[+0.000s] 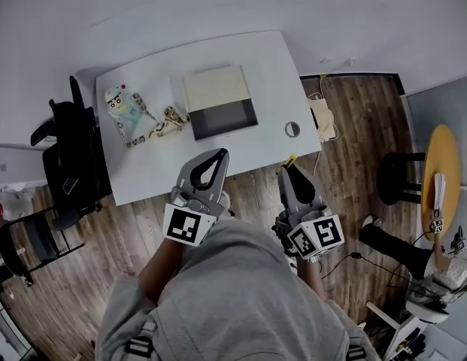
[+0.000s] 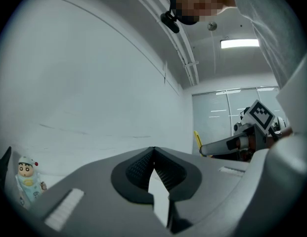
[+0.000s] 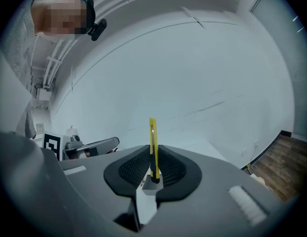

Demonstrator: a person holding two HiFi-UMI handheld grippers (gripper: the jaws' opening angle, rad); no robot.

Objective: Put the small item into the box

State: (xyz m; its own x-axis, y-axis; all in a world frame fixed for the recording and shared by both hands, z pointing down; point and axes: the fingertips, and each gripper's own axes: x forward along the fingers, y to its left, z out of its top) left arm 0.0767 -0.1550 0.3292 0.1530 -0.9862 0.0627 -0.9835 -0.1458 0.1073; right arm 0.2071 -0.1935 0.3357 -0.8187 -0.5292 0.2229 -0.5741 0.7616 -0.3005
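So basically nothing is done yet. The box (image 1: 216, 87) sits mid-table (image 1: 143, 175), and it looks open, with a dark inside. The small item, our guess being the little figure (image 1: 119, 104), stands at the box's 9 o'clock, well apart from it, with some scraps (image 1: 170, 118) between them. Nothing is in the box as far as we can see. Both grippers hang at the table's 6 o'clock edge, off the top. Our left gripper (image 1: 219, 156) is clenched on nothing. Our right gripper (image 1: 287, 170) is clamped on a yellow cutter (image 3: 152, 132) that pokes up at 12 o'clock. What's left: reach the figure, grab it, carry it over and drop it in, so pretty much the whole job
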